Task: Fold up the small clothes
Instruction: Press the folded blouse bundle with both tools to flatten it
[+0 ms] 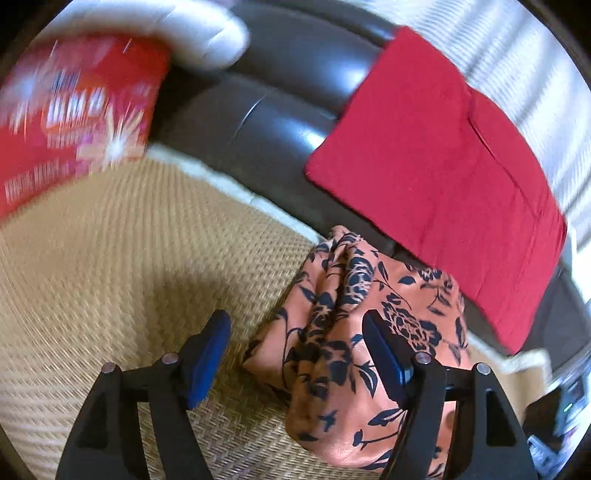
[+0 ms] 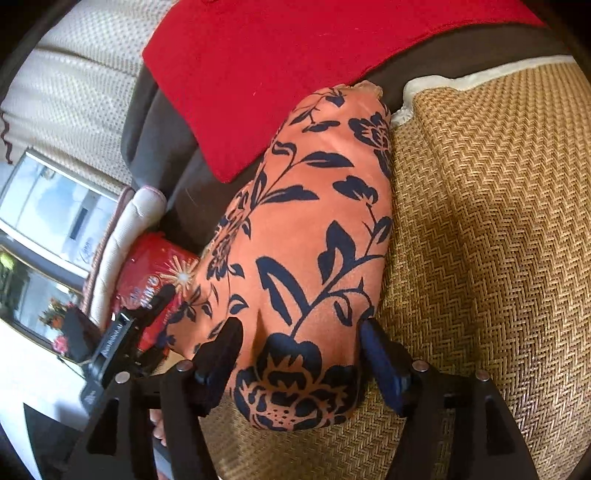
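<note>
An orange garment (image 1: 354,332) with a dark blue flower print lies bunched on a woven straw mat (image 1: 110,277), its far end against a dark sofa. My left gripper (image 1: 295,321) is open over the garment's left edge; its right finger (image 1: 384,350) is over the fabric and its left finger (image 1: 208,354) over bare mat. In the right wrist view the garment (image 2: 314,229) looks like a long folded bundle. My right gripper (image 2: 299,332) is open astride its near end, one finger at each side edge.
A red cloth (image 1: 436,158) is draped over the dark brown sofa (image 1: 266,110) behind the garment. A red printed packet (image 1: 74,118) lies at the mat's far left by a white cushion (image 1: 166,33). Bare mat (image 2: 480,221) stretches to the right of the garment.
</note>
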Available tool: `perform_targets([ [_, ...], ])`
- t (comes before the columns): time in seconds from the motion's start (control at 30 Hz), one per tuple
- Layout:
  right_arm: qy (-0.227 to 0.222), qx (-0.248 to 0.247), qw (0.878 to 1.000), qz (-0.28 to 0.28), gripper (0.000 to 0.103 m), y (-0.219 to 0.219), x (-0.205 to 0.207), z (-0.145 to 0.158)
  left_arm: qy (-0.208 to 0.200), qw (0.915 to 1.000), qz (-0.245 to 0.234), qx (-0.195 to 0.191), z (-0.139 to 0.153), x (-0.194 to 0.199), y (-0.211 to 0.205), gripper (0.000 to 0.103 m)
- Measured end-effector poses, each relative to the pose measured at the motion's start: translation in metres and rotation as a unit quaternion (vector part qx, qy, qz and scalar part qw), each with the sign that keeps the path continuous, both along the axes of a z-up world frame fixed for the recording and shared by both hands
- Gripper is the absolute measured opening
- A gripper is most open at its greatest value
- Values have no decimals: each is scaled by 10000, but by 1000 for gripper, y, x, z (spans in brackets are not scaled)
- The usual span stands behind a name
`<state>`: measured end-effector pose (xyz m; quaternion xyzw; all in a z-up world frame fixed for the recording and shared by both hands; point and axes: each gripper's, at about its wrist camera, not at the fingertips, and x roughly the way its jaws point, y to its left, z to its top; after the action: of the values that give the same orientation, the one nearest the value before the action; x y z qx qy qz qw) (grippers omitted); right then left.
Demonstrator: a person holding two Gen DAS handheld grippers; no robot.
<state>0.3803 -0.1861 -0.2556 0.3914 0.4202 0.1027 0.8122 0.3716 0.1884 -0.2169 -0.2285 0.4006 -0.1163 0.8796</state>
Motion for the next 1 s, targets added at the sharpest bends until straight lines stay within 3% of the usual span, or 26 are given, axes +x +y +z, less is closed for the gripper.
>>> perform_targets([
  [0.1,-33,205,9998,-60,75,-8,-1,-1,595,9961,-8,-656,-24,10,7,80],
  [0.17,15,213,9998,-46,75,-10,1,-3,664,9947,-141,-769,-30,11,3,80],
  [0.37,92,9,9999,-102,78,6,17,-10,429,9963,-730,-174,-27,6,-34,81],
  [0.4,66,-115,9999,-82,78,10,18,-9,399,9955,-854,-68,-27,5,-41,76],
  [0.43,36,-179,9998,-78,75,13,20,-8,404,9950,-917,37,-27,4,-46,59],
  [0.47,-34,-241,9997,-78,70,15,20,-6,415,9938,-1001,235,-26,1,-53,54],
  [0.5,-101,-300,9995,-62,54,16,19,-3,378,9932,-1050,318,-25,-2,-57,48],
  [0.6,-264,-466,9985,-71,44,12,14,11,307,9903,-1309,338,-21,-8,-72,38],
  [0.77,-331,-817,9960,-158,42,-13,-8,41,505,9790,-1907,522,-17,-36,-119,37],
  [0.9,-240,-1337,9907,-128,41,-40,-42,60,780,9646,-2461,543,-15,-82,-162,37],
  [1.0,-22,-1403,9901,66,42,-64,-65,62,740,9552,-2649,1095,-15,-104,-182,47],
])
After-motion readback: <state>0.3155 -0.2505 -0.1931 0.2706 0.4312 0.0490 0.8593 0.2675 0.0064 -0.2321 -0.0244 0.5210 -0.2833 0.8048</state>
